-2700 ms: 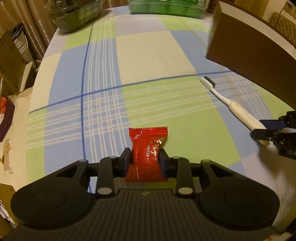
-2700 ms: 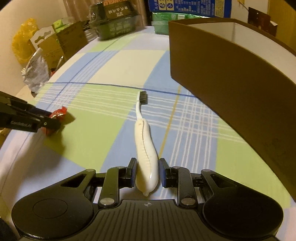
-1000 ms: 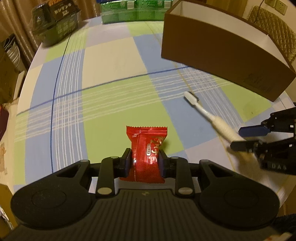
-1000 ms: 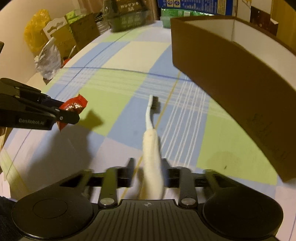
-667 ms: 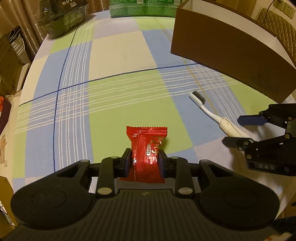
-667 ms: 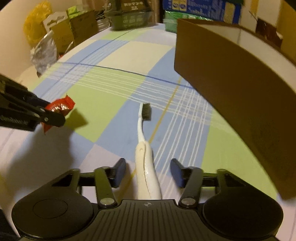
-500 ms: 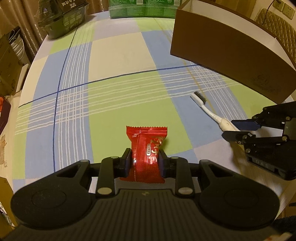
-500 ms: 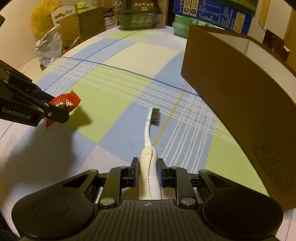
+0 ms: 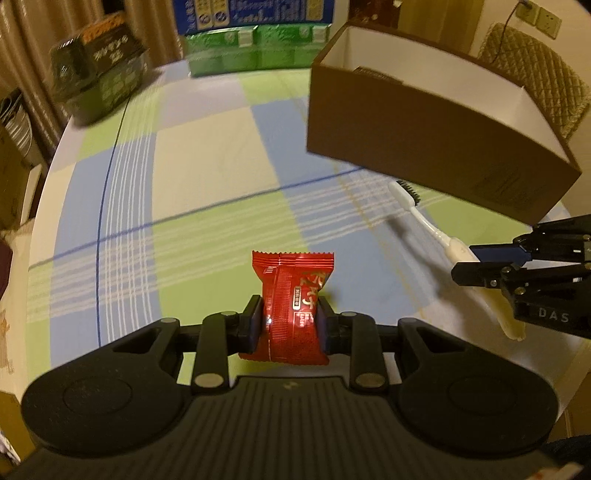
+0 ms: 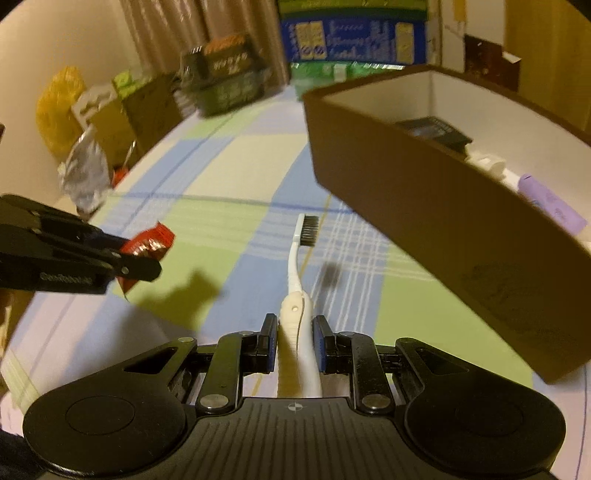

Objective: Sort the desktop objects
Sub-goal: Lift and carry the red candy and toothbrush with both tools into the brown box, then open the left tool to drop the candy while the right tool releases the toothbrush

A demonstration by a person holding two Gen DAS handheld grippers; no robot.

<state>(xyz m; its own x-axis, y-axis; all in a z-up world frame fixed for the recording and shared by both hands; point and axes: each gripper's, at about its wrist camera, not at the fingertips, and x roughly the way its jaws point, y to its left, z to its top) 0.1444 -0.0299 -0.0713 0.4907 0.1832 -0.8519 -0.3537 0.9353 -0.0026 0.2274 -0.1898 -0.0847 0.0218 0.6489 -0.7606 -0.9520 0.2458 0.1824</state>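
**A:** Start with the left wrist view. What is the left gripper (image 9: pixel 289 320) doing?

**B:** Its two fingers are pinching a red snack packet (image 9: pixel 291 299) by the sides, holding it upright above the checked tablecloth (image 9: pixel 207 166). The packet has gold characters and a small white label; I can't read either.

**A:** And off to the right?

**B:** The right gripper (image 9: pixel 480 264) comes in from the edge, its body marked "DAS". It is clamped on the cream handle of a toothbrush (image 9: pixel 424 218), whose dark bristles point toward the brown cardboard box (image 9: pixel 424 147). The brush is lifted; its shadow lies on the cloth beside it. The box has a small printed panel on its near wall, too fine to read.

**A:** Anything behind?

**B:** A dark crate (image 9: pixel 99 85) with blurred writing at far left, green cartons (image 9: pixel 255 48) and a blue printed carton (image 9: pixel 255 11) at the far edge.

**A:** Now the right wrist view.

**B:** The right gripper (image 10: pixel 294 345) is closed on the toothbrush (image 10: pixel 297 291) handle, with the head stretching forward, just short of the box (image 10: pixel 424 206). Inside the box are a dark flat item (image 10: pixel 436 133), something white (image 10: pixel 487 164) and a lilac tube (image 10: pixel 550 206).

**A:** The other tool?

**B:** The left gripper (image 10: pixel 147 266) enters from the left, lettered "GenRobot.AI" though blurred, with the red packet (image 10: pixel 147 243) nipped at its tip above the cloth (image 10: pixel 221 177).
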